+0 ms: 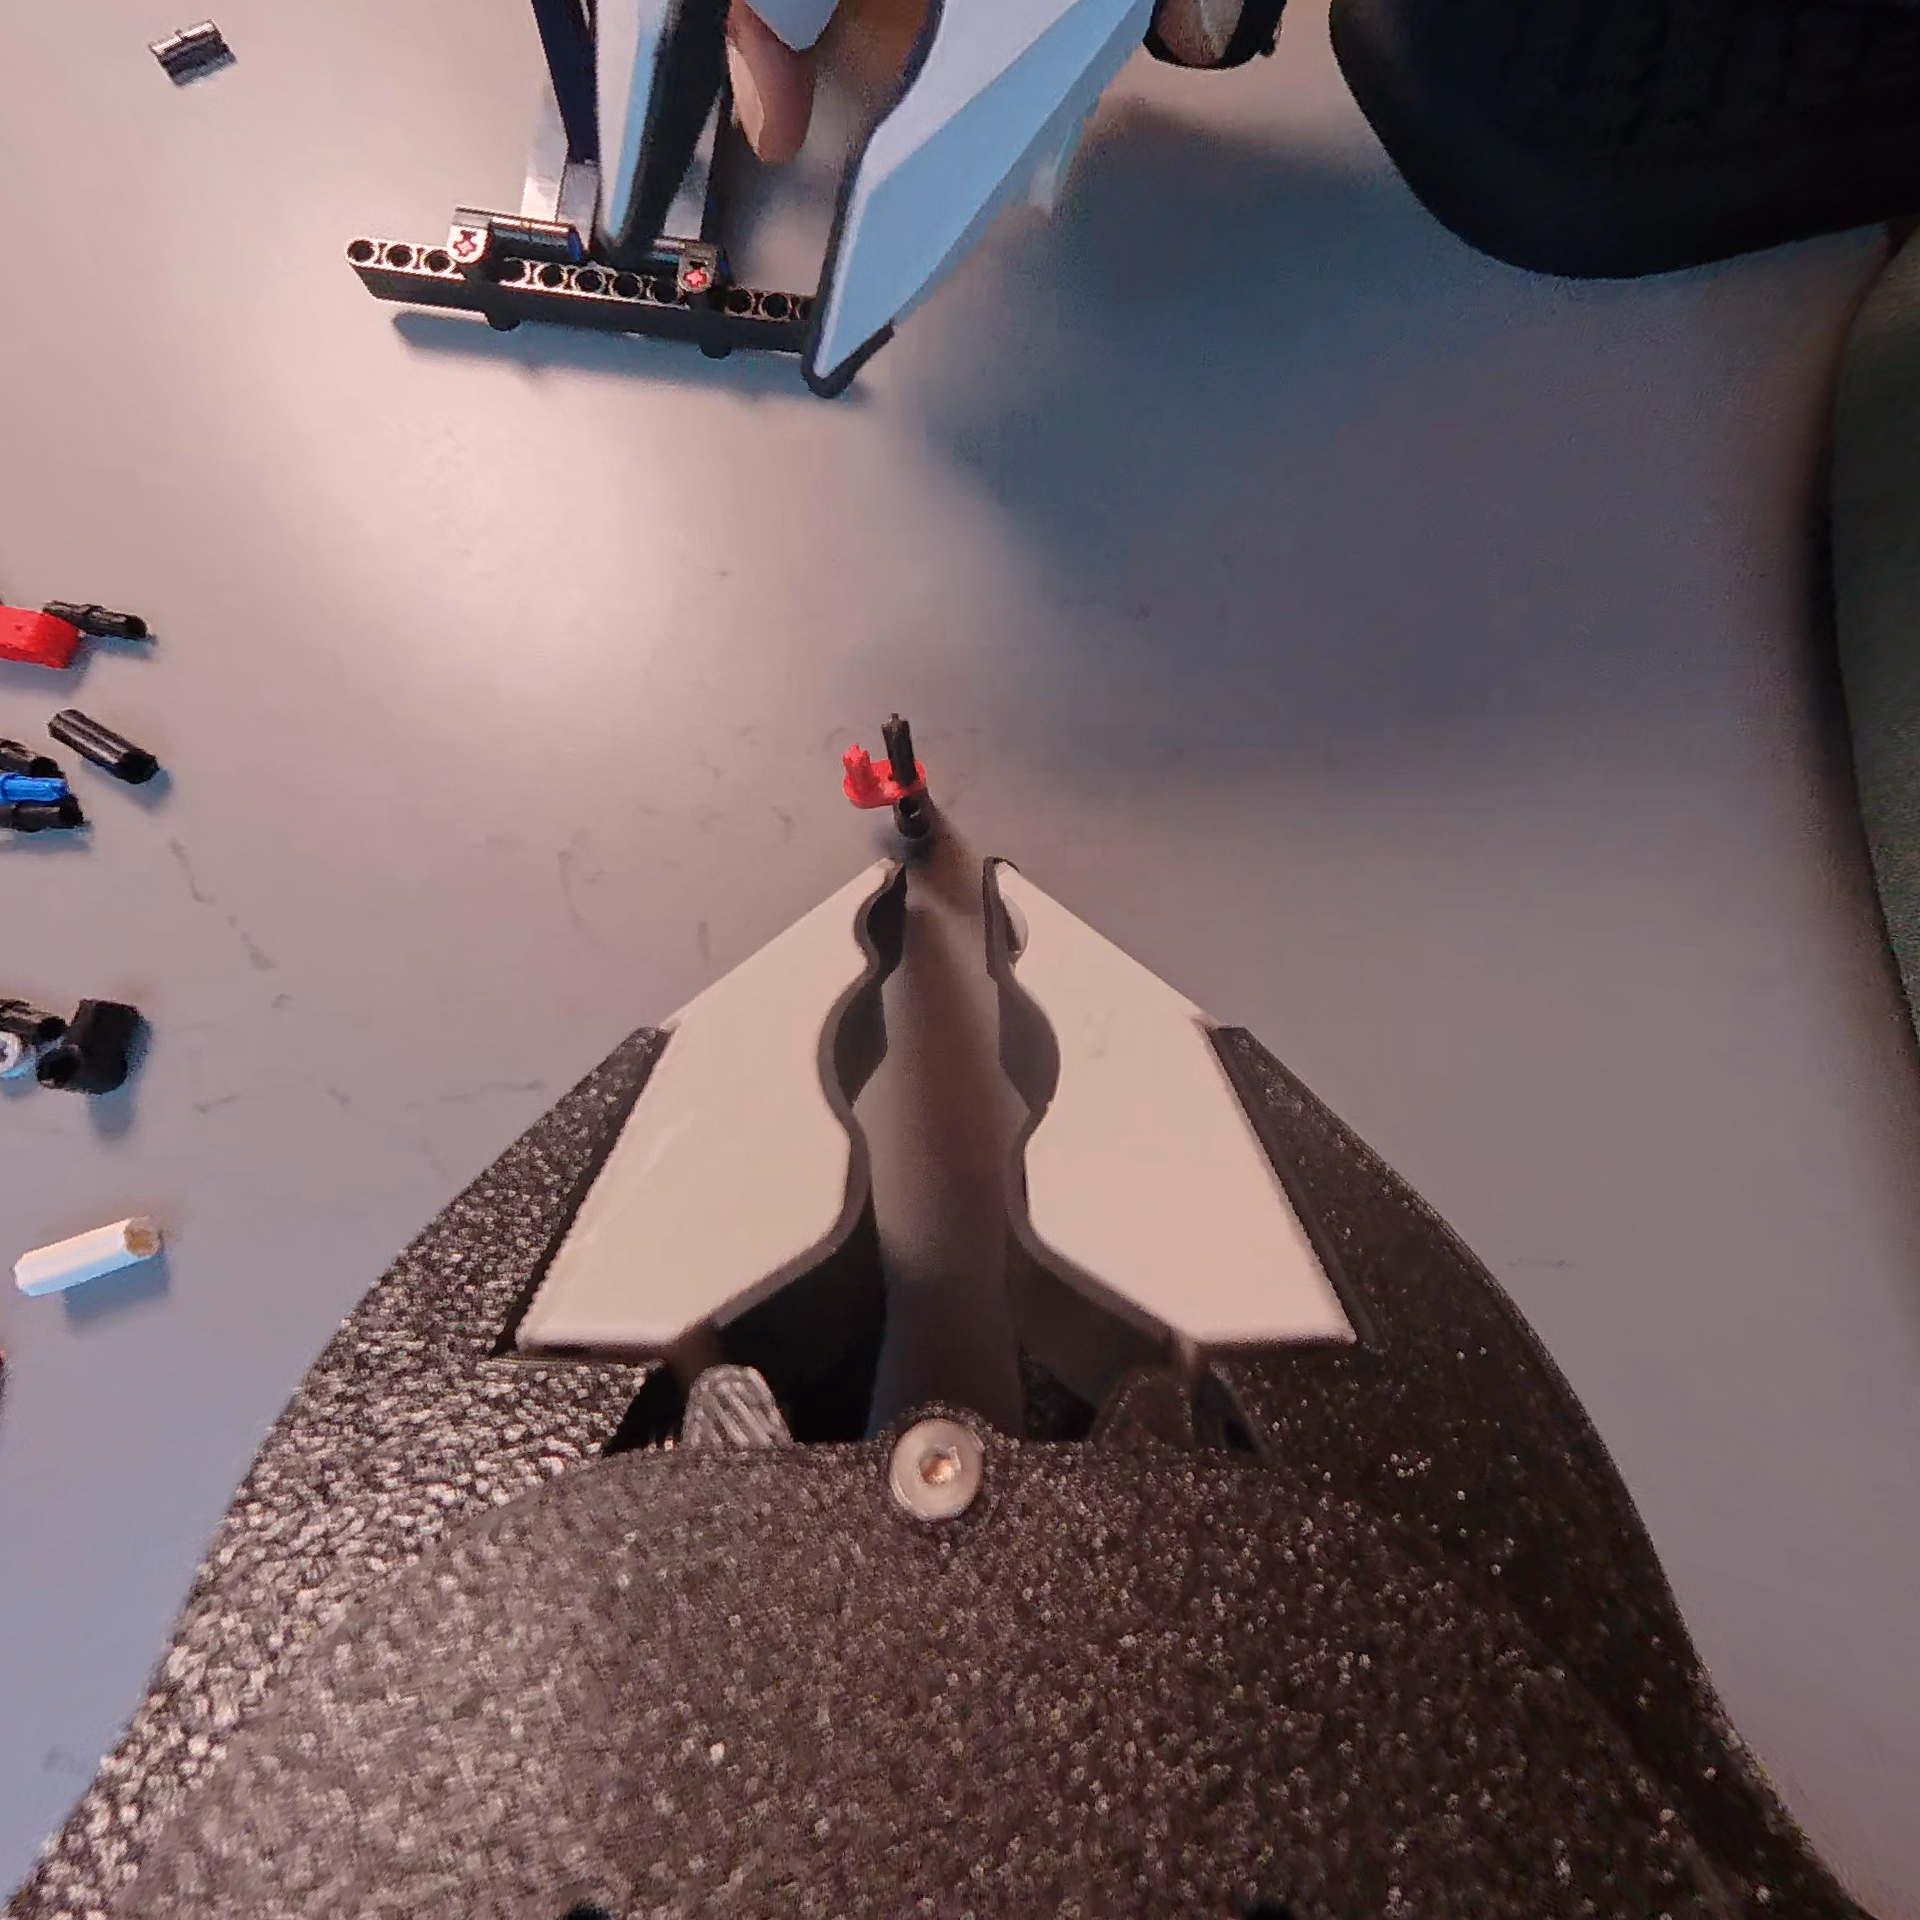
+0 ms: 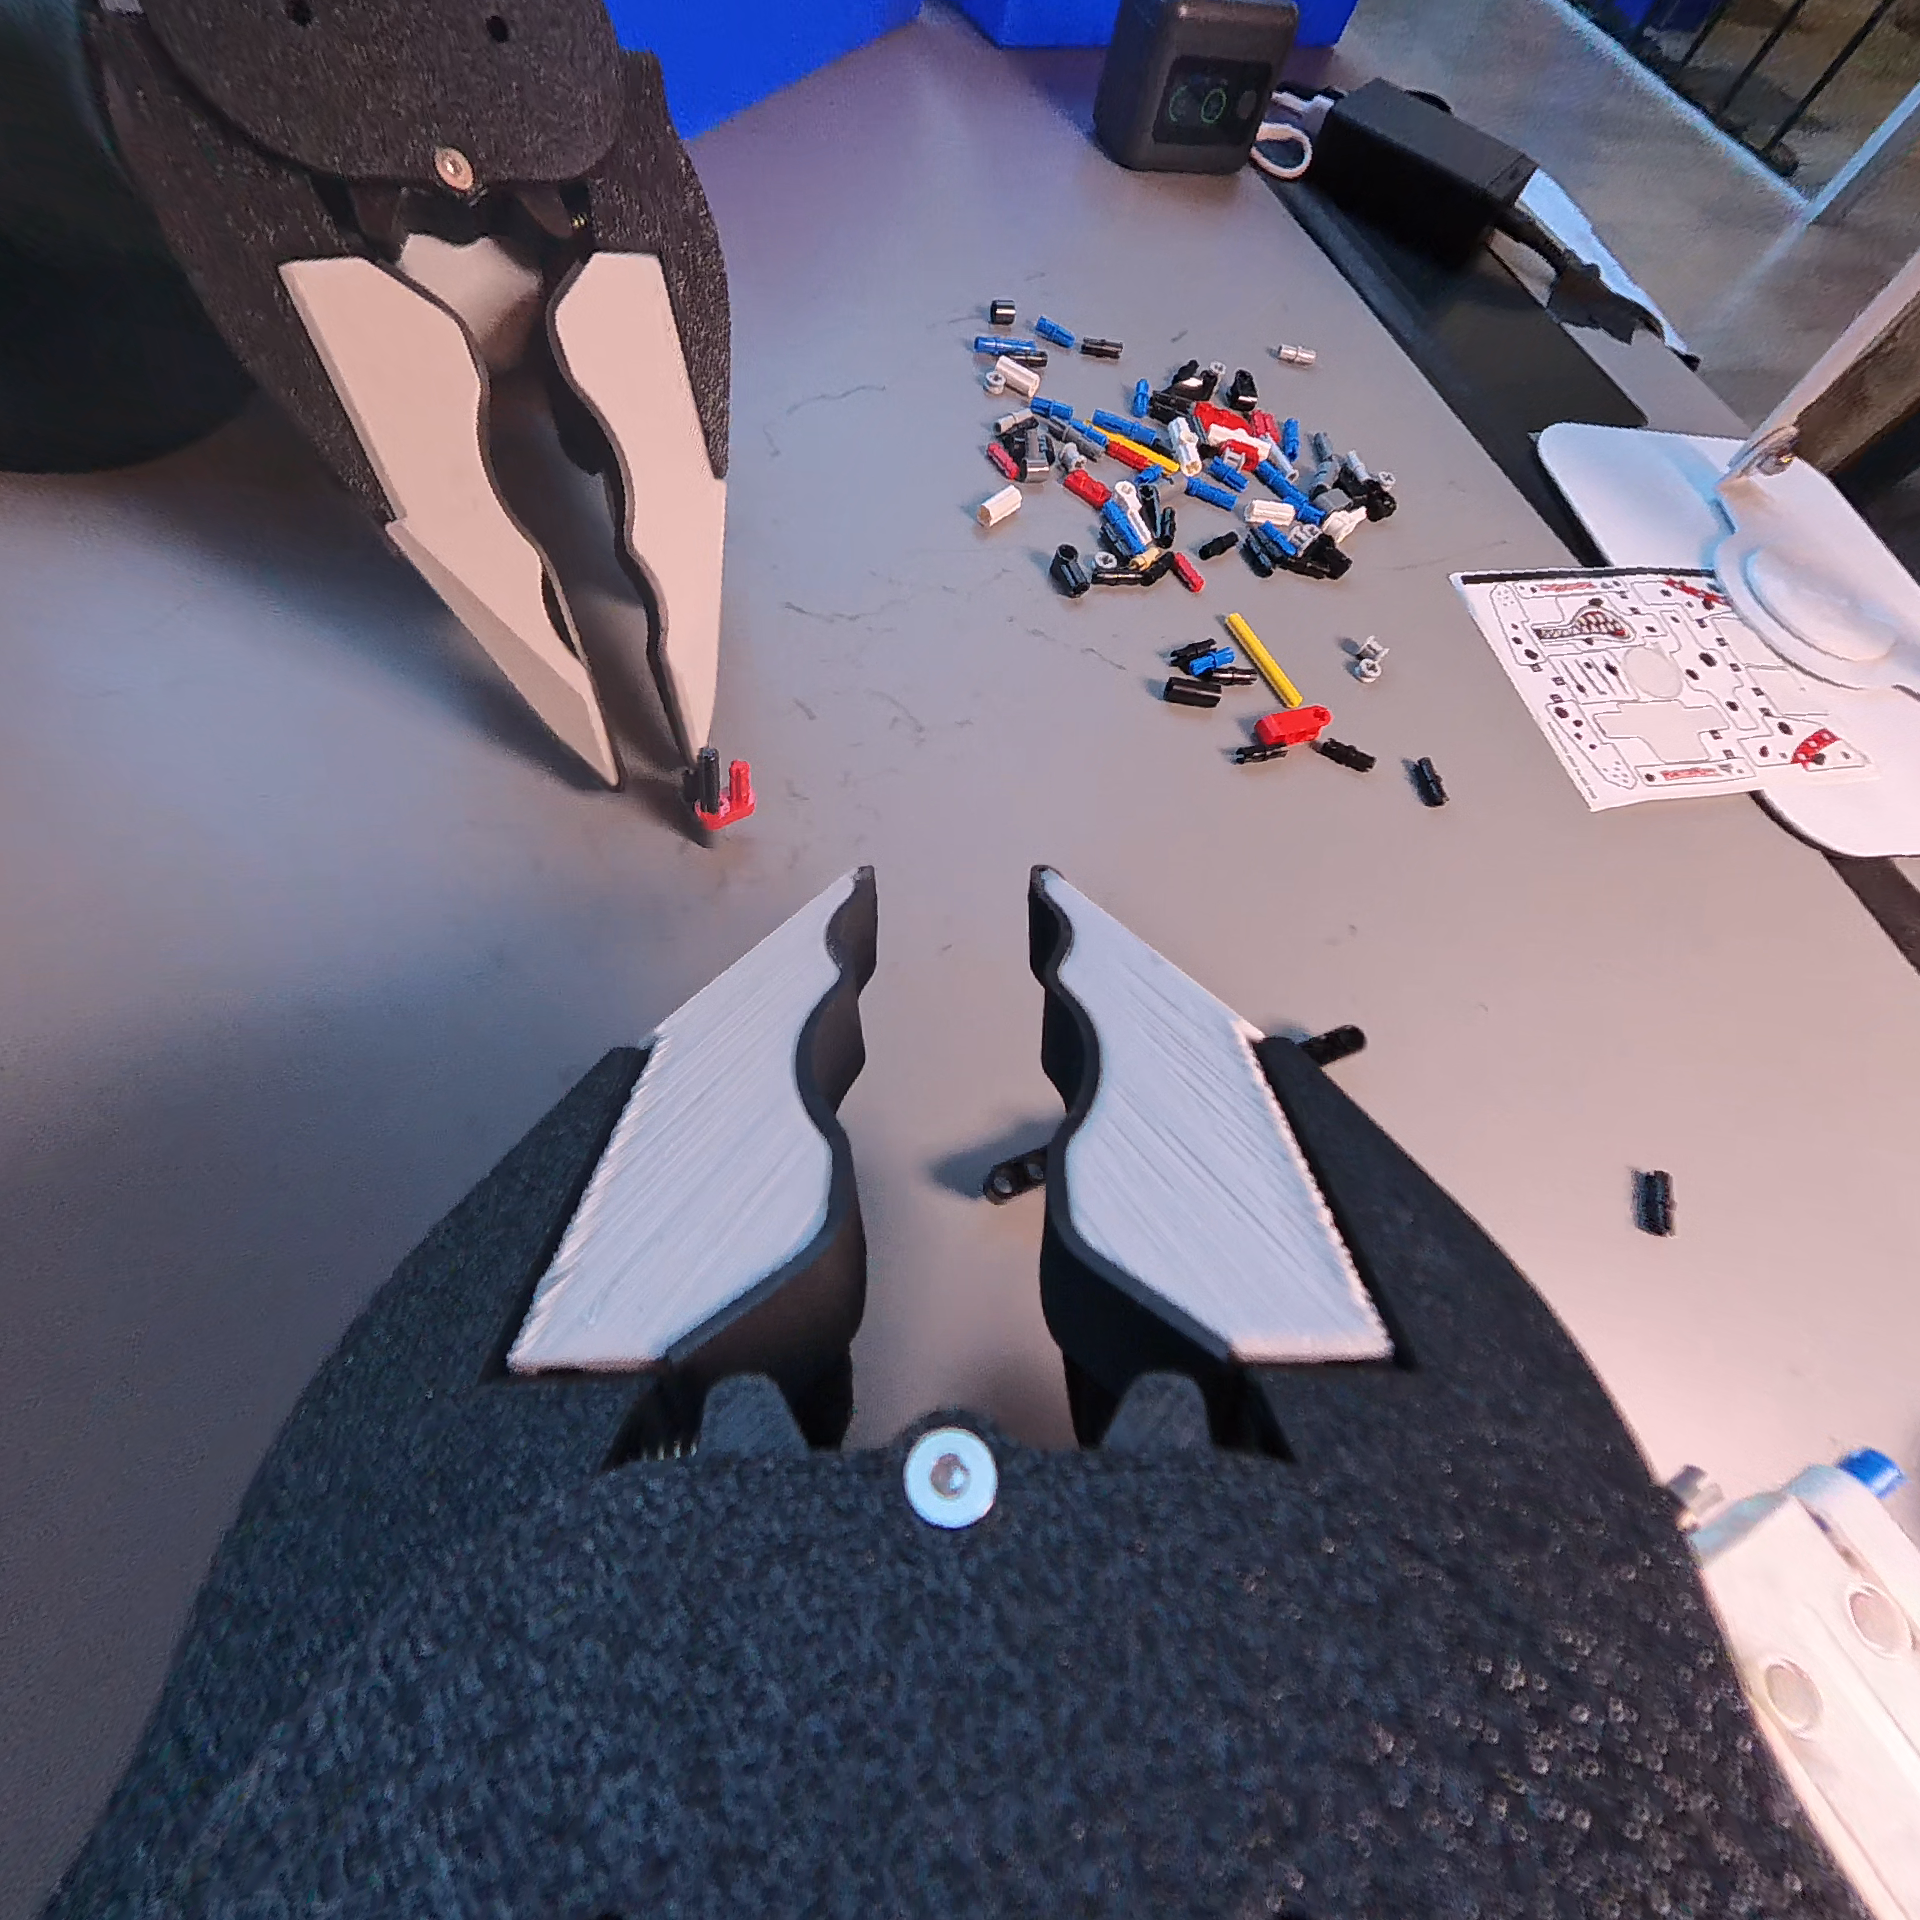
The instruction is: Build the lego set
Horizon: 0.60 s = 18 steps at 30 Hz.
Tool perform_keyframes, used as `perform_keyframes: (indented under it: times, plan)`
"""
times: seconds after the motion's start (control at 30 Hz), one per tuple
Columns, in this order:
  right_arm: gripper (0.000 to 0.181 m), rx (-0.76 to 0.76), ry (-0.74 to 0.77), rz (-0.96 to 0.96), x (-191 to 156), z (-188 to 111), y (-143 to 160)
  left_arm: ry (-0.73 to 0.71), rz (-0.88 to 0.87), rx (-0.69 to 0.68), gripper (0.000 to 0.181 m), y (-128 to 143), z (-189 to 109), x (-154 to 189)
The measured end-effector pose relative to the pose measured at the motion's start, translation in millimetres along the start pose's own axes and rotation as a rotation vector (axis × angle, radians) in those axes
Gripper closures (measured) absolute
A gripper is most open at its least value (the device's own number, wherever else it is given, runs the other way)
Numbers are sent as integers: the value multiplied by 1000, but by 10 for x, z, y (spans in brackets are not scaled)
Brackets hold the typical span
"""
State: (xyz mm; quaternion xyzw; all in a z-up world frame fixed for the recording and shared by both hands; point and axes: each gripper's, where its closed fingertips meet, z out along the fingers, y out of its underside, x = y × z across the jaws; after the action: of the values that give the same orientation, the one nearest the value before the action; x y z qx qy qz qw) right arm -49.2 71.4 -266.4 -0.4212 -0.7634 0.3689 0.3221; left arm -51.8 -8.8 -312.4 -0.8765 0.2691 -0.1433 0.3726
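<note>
Left gripper (image 1: 940,868) pinching the black pin (image 1: 902,764) at its tips, red connector (image 1: 862,784) on it.
Your right gripper (image 2: 951,883), jaws apart, stands over the beam (image 1: 582,281); bring the pin over squarely, held firm.

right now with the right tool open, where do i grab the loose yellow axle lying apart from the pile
Probably its far end, from above, with the right tool turned so the fingers close across the thin shaft. The yellow axle lies flat and diagonal on the table; black pins sit beside its middle and a red piece crowds its near end.
</note>
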Motion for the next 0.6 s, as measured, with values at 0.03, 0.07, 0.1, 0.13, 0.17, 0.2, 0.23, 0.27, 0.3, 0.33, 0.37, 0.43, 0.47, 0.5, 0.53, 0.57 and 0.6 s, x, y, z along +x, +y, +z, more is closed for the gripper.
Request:
perform_keyframes:
  times: [0.03, 0.07, 0.1, 0.13, 0.17, 0.2, 0.23, 0.27, 0.3, 0.33, 0.37, 0.43, 0.47, 0.5, 0.53, 0.57, 0.6]
  plan:
    - [152, -6, -5, -4, -12, 9, 13, -8, -2, 0, 167, 6, -12, -21]
    - [152, -12, -9, -9, -25, 18, 25, -16, -10, 1, 166, 12, -21, -44]
    - [152, -18, -13, -15, -36, 26, 36, -22, -21, 3, 165, 18, -22, -65]
    - [152, -24, -15, -21, -45, 32, 47, -26, -31, 5, 165, 19, -17, -78]
    - [152, -30, -14, -27, -49, 35, 56, -30, -38, 7, 164, 14, -7, -84]
    - [152, -34, -13, -33, -51, 38, 64, -32, -38, 6, 164, 6, 8, -78]
    - [153, -37, -12, -36, -50, 40, 68, -35, -33, 6, 164, -7, 21, -70]
    - [153, -38, -10, -37, -48, 40, 71, -41, -31, 8, 165, -24, 32, -67]
    - [153, -38, -10, -37, -46, 39, 72, -42, -34, 12, 166, -44, 42, -60]
    - [153, -35, -9, -36, -43, 38, 70, -38, -42, 16, 166, -63, 54, -50]
    - [153, -31, -8, -34, -39, 38, 63, -34, -52, 19, 167, -75, 68, -43]
    - [154, -25, -10, -27, -37, 41, 57, -52, -58, 2, 172, -65, 99, -71]
    - [154, -25, -10, -25, -36, 43, 60, -59, -51, -7, 174, -61, 112, -82]
    - [154, -26, -10, -24, -37, 48, 65, -51, -37, -10, 174, -67, 123, -71]
    - [154, -26, -11, -23, -37, 52, 69, -43, -22, -12, 174, -76, 134, -65]
    - [154, -24, -13, -22, -39, 56, 70, -36, -11, -15, 174, -84, 143, -65]
    - [154, -20, -17, -20, -44, 59, 68, -22, 4, -20, 174, -87, 149, -60]
